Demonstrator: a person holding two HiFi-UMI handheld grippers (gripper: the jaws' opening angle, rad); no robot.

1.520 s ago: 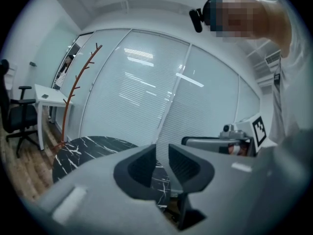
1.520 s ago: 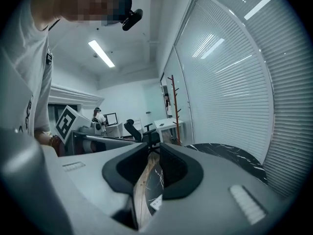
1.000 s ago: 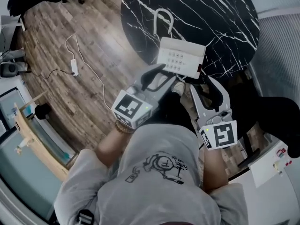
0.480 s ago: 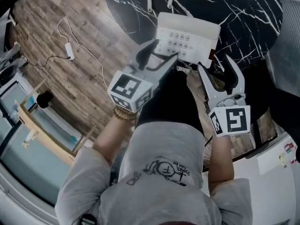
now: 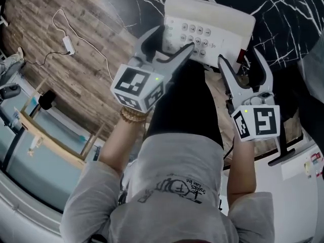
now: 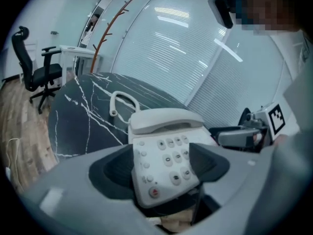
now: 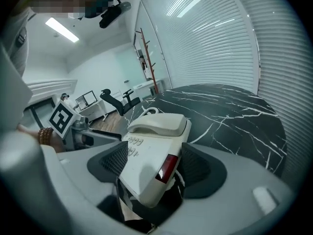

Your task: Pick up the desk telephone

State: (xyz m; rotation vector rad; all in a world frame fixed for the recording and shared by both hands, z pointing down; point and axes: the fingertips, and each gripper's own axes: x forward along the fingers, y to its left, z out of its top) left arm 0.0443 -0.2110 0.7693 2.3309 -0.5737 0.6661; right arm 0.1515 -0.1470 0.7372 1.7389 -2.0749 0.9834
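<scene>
A white desk telephone (image 5: 210, 29) with its handset on the cradle lies at the near edge of a black marble table (image 5: 283, 4). My left gripper (image 5: 167, 43) straddles the phone's near left corner, and my right gripper (image 5: 243, 65) straddles the near right corner. Both sets of jaws are opening. In the left gripper view the keypad end of the phone (image 6: 164, 155) sits between the pads (image 6: 115, 168). The right gripper view shows the phone's side with its red strip (image 7: 164, 168) between the pads (image 7: 195, 163). I see no pad pressing on it.
The phone's white cord (image 6: 120, 102) loops on the table behind it. A cable with an adapter (image 5: 66, 44) lies on the wooden floor to the left. An office chair (image 6: 36, 77) and a red coat stand (image 6: 110, 28) are beyond the table. The person's legs are below the grippers.
Both grippers have come lower and closer to the phone, and their jaws have spread wider around its near corners. The phone now fills more of the head view.
</scene>
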